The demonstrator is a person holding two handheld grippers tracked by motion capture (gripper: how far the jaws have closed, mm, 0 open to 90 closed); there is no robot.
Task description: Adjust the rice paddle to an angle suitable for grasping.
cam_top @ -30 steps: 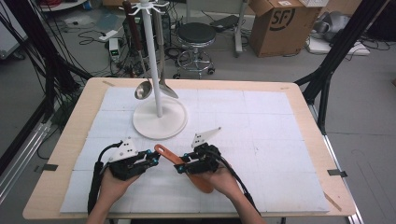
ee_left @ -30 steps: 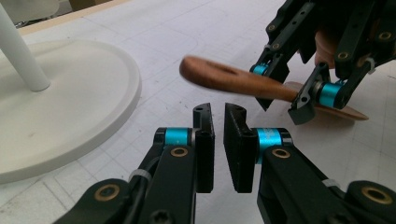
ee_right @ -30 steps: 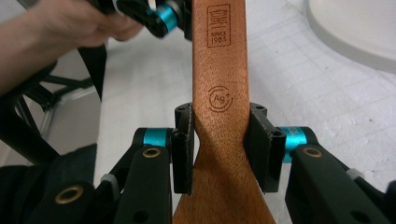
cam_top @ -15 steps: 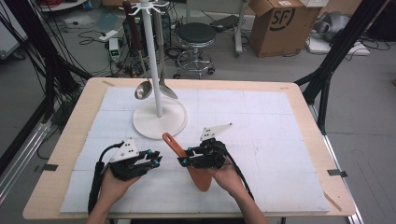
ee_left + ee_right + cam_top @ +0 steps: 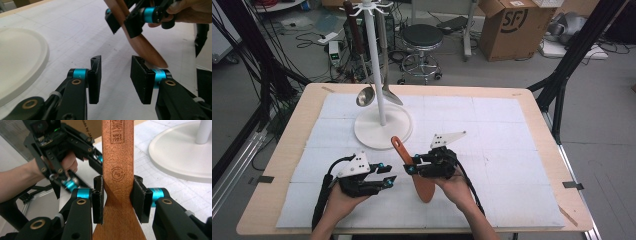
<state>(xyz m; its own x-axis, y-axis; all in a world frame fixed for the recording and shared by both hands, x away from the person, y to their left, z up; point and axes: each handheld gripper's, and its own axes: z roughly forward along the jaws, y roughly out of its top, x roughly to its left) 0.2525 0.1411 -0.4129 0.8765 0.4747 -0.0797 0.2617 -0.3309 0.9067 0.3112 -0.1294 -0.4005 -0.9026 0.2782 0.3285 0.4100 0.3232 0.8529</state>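
A robotics lab is indicated by black rig poles (image 5: pixel 262 70), loose floor cables (image 5: pixel 307 37), a cardboard box (image 5: pixel 512 25) and a padded bench (image 5: pixel 522 105).

Two forearms come in from the near side of the bench, and each hand holds a black gripper. The left gripper (image 5: pixel 388 180) sits low and points to the right, toward the other one. Its jaws stand apart with a clear gap between them, and nothing is in that gap. The right gripper (image 5: pixel 410 167) is lifted a little and points to the left. Its jaws press in from both sides and squeeze tight. The two grippers are near each other but not touching.
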